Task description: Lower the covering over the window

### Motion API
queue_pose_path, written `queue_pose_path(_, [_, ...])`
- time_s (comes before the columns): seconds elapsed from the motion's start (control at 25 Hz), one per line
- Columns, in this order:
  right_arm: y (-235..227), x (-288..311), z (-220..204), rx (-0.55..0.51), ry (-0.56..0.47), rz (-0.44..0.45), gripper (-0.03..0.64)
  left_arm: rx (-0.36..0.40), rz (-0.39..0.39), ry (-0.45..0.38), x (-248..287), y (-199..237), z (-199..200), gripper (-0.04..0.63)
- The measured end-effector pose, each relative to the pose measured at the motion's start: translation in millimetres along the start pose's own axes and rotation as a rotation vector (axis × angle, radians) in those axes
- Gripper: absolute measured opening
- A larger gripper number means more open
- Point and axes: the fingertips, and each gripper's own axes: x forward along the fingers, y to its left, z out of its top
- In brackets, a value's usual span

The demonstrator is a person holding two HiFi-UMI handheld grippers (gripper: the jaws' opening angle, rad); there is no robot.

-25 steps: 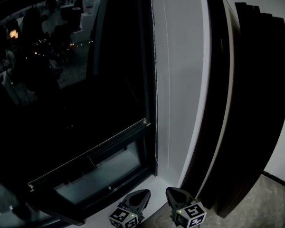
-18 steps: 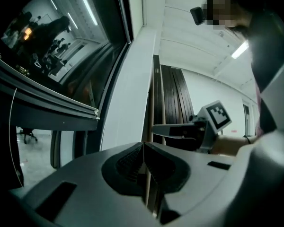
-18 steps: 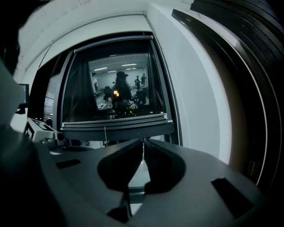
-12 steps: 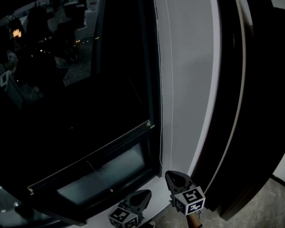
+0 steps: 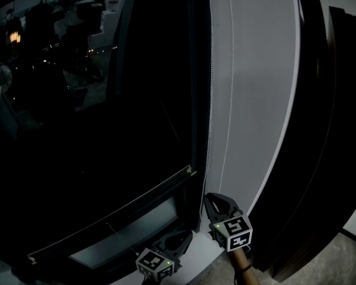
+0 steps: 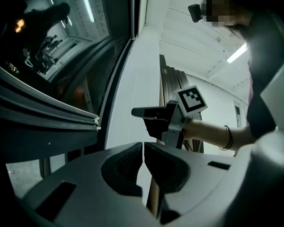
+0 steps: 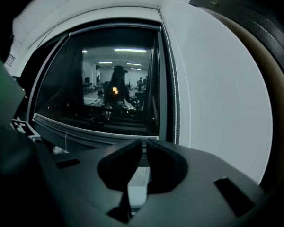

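Risk is my right gripper point(image 5: 207, 198), closed empty like my left gripper point(image 5: 183, 237), brushing past the thin bead chain point(image 5: 211, 100).

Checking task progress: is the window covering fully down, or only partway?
Partway. Its bottom rail hangs above the sill, leaving a lighter strip of glass uncovered beneath.

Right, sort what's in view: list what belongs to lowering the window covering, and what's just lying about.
For the job:
white beaded pull cord beside the frame
dark glass window
right hand-held gripper, nearest the cord, jaws together
left hand-held gripper, jaws together

Lying about:
tall dark curved panels at far right
white wall strip between cord and panels
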Motion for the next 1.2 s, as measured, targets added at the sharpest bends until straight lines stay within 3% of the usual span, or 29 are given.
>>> queue_pose_path(0.2, [-30,52,25,-0.063,-0.004,-0.078,0.083,-0.009,-0.02,-0.028,12,29,5,0.005])
queue_pose_path(0.48, [-82,95,48,-0.094,0.013,-0.232,0.084,-0.018,-0.068,-0.03,19,47,0,0.005])
queue_pose_path(0.68, [-103,113,62,-0.103,-0.003,-0.296,0.084,-0.033,-0.067,-0.03,19,58,-3,0.005])
queue_pose_path(0.96, [-111,124,74,-0.022,-0.037,-0.26,0.083,-0.04,-0.05,-0.026,12,70,-5,0.005])
queue_pose_path(1.04, [-113,122,73,-0.006,-0.048,-0.262,0.014,-0.043,-0.042,-0.026,10,72,-5,0.005])
queue_pose_path(1.2, [-108,113,64,-0.026,-0.054,-0.258,0.011,-0.044,-0.028,-0.03,6,75,-5,0.005])
